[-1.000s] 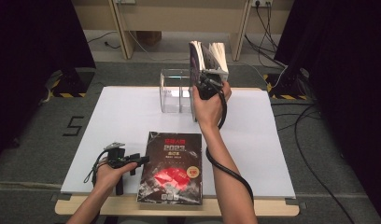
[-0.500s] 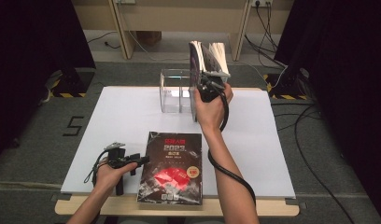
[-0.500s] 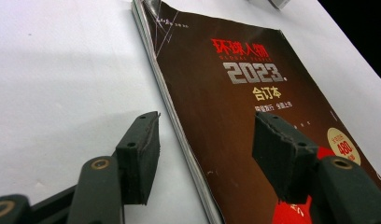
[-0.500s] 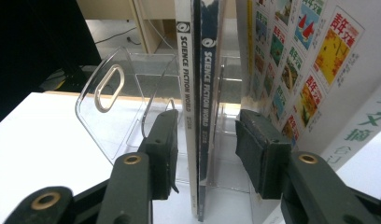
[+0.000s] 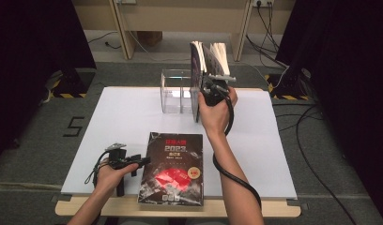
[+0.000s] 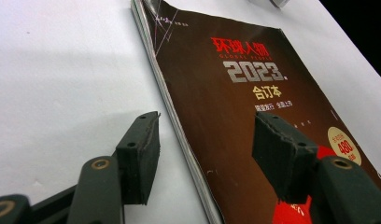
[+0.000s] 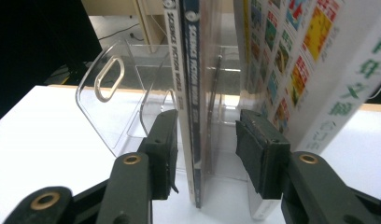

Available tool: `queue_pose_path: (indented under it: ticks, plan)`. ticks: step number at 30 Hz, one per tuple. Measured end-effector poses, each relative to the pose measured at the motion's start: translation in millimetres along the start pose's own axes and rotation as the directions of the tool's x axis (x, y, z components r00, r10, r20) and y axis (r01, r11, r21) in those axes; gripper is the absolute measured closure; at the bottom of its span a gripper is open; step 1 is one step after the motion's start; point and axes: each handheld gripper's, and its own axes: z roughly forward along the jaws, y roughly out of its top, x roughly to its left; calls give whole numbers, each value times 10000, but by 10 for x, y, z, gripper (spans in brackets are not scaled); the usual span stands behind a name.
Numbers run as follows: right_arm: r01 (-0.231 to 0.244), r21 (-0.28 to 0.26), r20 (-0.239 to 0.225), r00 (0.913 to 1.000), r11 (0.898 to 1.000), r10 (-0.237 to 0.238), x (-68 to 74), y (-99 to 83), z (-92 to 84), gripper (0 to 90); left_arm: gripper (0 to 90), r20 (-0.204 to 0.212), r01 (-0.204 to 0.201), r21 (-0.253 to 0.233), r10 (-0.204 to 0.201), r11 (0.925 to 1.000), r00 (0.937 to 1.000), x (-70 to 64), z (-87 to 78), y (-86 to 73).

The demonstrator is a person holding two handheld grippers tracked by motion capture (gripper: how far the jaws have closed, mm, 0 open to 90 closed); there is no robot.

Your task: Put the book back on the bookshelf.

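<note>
White tabletop [image 5: 133,117]: clear rack [image 5: 176,91] flanks upright magazines [image 5: 197,84], apparently touching.

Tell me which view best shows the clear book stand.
The right gripper view: the clear book stand sits close, its wall and oval handle slot plain. The high view shows it small, behind the upright books. The left gripper view faces the flat magazine.

The worktop [image 5: 133,117] is viewed from above, facing forward and down. The lying magazine [image 6: 254,107] is seen close by the left gripper view, the upright books [image 7: 193,93] by the right; both appear in the high view.
</note>
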Motion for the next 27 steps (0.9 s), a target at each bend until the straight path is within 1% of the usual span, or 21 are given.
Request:
queue_pose_path:
  ticks: [10, 14, 17, 22, 24, 27]
  plan:
    - [-243, 286, -101, 9996, 9993, 246, -141, -127, -54, 584, 415, -80, -25, 70, 26, 10000, 10000, 1, 13, -12]
    - [-221, 485, -69, 9997, 9986, 225, -203, -214, -66, 583, 417, -115, -38, 99, 39, 9999, 9999, 4, 17, -19]
    - [-342, 671, -89, 9994, 9972, 349, -254, -298, -75, 583, 420, -203, -45, 121, 47, 9999, 9998, 5, 19, -22]
    - [-304, 984, 6, 9995, 9947, 305, -334, -463, -93, 582, 439, -293, -137, 183, 143, 9997, 9995, 9, 13, -18]
    - [-345, 1164, 3, 9994, 9926, 347, -370, -540, -101, 581, 455, -316, -90, 173, 95, 9998, 9995, 13, 12, -18]
    - [-359, 1423, 3, 9993, 9892, 362, -418, -664, -111, 581, 462, -394, -146, 173, 153, 9997, 9991, 7, 13, -20]
